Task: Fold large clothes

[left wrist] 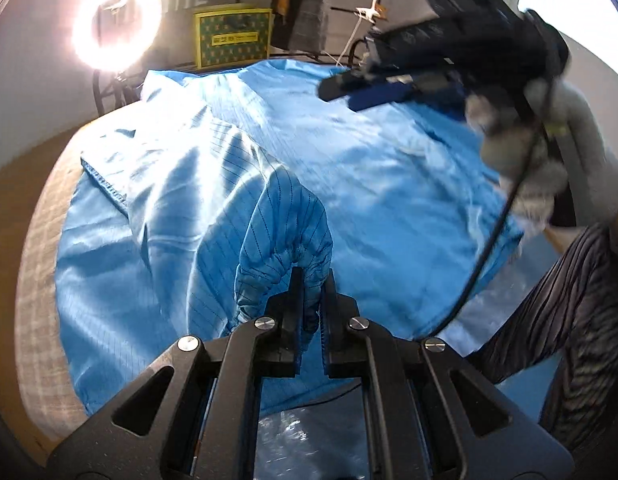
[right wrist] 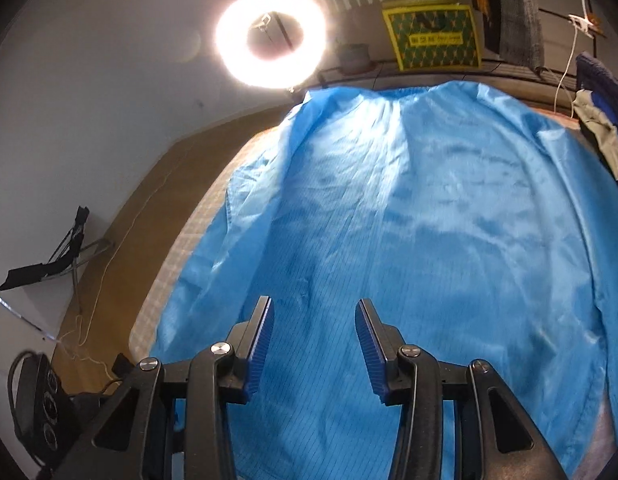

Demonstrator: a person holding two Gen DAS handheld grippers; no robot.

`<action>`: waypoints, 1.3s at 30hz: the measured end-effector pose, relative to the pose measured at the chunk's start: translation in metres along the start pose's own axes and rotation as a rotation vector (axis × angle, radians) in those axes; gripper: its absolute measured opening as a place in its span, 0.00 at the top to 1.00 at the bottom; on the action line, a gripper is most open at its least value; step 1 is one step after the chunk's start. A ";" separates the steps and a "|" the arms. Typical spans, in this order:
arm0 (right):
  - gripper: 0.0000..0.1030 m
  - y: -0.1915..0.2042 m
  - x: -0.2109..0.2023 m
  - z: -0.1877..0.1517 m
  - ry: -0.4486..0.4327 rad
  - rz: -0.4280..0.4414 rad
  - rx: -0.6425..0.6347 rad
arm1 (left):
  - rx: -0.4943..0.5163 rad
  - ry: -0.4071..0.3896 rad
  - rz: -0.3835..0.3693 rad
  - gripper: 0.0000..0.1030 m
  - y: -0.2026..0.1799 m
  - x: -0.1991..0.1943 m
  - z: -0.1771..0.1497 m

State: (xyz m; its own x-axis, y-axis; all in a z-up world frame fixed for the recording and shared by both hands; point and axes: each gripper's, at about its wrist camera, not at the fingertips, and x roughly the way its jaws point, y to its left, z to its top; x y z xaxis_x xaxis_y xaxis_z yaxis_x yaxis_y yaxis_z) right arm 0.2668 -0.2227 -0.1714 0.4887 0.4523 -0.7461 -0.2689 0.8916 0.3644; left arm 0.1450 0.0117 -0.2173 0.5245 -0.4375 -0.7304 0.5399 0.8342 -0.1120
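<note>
Nothing in either view can be read with certainty. The green and yellow patterned box (left wrist: 233, 38) standing behind the far edge carries a yellow strip label across its middle with a line of dark characters, but they are too small and blurred to make out. The same box (right wrist: 433, 39) in the right wrist view shows the strip no clearer.

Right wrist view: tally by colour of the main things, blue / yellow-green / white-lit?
Blue: 1, the garment
Yellow-green: 1, the patterned box
White-lit: 1, the ring light
Total: 3
</note>
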 end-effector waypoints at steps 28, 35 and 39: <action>0.54 0.007 0.084 -0.081 0.383 0.190 0.080 | -0.622 0.014 0.009 0.54 0.134 -0.016 -0.024; 0.98 0.000 0.067 -0.075 0.345 0.434 0.234 | -0.683 0.053 0.004 0.54 0.143 0.005 -0.027; 0.98 -0.017 0.054 -0.066 0.298 0.306 0.221 | -0.689 0.089 0.000 0.54 0.139 0.020 -0.026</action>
State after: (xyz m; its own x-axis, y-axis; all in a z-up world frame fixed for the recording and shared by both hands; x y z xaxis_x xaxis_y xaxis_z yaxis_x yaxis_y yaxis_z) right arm 0.2432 -0.2149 -0.2552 0.1463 0.6975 -0.7015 -0.1650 0.7164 0.6779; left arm 0.2135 0.1278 -0.2650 0.4527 -0.4327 -0.7796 -0.0167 0.8701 -0.4926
